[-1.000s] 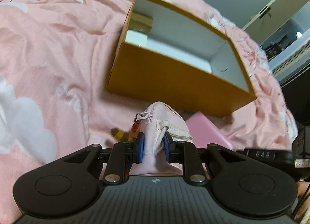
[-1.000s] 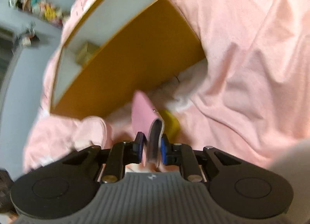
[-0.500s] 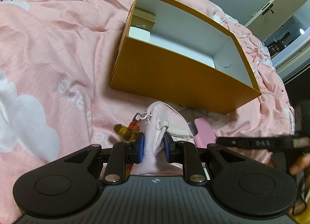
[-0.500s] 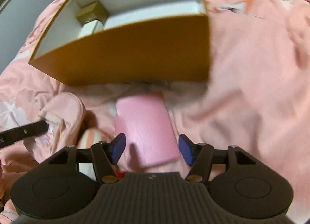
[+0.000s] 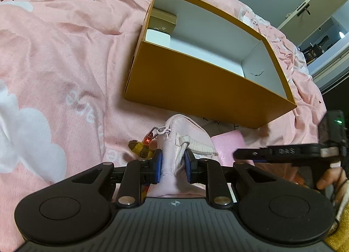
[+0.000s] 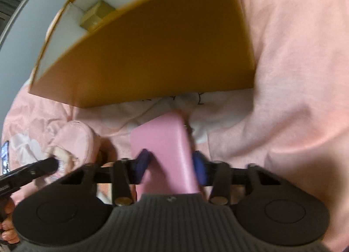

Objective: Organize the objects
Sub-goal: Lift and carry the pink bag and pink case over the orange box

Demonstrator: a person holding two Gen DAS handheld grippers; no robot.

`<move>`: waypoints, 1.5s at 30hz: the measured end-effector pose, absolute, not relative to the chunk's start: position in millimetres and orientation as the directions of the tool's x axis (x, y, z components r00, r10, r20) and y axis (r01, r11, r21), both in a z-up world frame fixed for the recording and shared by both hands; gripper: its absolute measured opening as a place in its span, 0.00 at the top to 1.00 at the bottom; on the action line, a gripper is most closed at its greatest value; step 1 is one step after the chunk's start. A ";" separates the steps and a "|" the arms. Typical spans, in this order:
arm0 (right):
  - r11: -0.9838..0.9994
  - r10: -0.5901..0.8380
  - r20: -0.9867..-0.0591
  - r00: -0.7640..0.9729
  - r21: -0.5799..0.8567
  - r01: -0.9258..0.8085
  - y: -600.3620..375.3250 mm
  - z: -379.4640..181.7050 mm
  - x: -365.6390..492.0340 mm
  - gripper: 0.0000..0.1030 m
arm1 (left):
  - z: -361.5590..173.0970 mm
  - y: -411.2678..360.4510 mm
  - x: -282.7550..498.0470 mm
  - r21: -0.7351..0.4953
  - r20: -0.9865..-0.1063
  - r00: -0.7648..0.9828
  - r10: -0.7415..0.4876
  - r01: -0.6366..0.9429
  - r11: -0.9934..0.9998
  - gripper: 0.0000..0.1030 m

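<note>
The left gripper [image 5: 172, 166] is clamped on the pouch [image 5: 182, 140]. The right gripper [image 6: 171, 166], jaws just closing, pinches the wallet [image 6: 165, 145]. Its skewed hold could let the wallet twist free before the box [image 6: 152, 55] ahead.

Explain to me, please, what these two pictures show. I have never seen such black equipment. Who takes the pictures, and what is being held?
A person holds one hand-held tool in each hand; each has two-fingered tongs and a camera looking along its fingers. One picture comes from the left tool, the other from the right. On the pink printed blanket stands an open orange cardboard box with a small gold box inside. The left tongs are shut on a pale pink fabric pouch. The right tongs have just been closing around a flat pink wallet; the blur hides whether the pads press it yet.
</note>
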State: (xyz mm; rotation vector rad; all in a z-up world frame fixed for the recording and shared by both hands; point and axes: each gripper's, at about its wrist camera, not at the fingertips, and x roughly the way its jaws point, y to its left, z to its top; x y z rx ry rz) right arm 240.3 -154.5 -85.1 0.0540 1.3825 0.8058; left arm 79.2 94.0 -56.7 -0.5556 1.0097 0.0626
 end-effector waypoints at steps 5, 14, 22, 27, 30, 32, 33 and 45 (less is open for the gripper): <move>0.706 0.544 -0.839 0.010 0.451 -0.547 -154.5 -53.1 214.7 0.82 | -50.8 93.6 76.5 -0.425 -0.801 0.561 -0.207 -0.290 0.858 0.78; 0.680 0.566 -0.815 0.128 0.372 -0.632 -165.5 16.3 194.1 0.83 | -13.0 93.5 67.0 -0.495 -0.715 0.652 -0.253 -0.216 0.841 0.78; 0.650 0.637 -0.744 0.201 0.378 -0.660 -173.0 81.2 203.1 0.83 | 28.3 92.8 82.2 -0.556 -0.618 0.724 -0.306 -0.128 0.821 0.78; 0.656 0.658 -0.703 0.269 0.362 -0.662 -162.7 106.3 223.8 0.83 | 43.7 96.3 110.3 -0.564 -0.588 0.750 -0.302 -0.113 0.818 0.78; 0.677 0.645 -0.701 0.303 0.340 -0.653 -155.3 110.9 241.1 0.83 | 46.6 102.2 132.3 -0.570 -0.582 0.757 -0.296 -0.120 0.813 0.78; 0.696 0.628 -0.709 0.320 0.329 -0.638 -149.0 109.0 253.4 0.83 | 47.0 106.4 145.8 -0.562 -0.586 0.759 -0.283 -0.129 0.817 0.78; 0.707 0.615 -0.719 0.325 0.319 -0.632 -144.3 105.6 259.9 0.83 | 46.4 108.6 152.7 -0.559 -0.586 0.761 -0.279 -0.131 0.819 0.78; 0.805 0.348 -0.889 0.296 0.121 -0.581 -86.2 24.0 303.2 0.83 | 15.5 123.9 202.4 -0.577 -0.612 0.730 -0.304 -0.150 0.803 0.78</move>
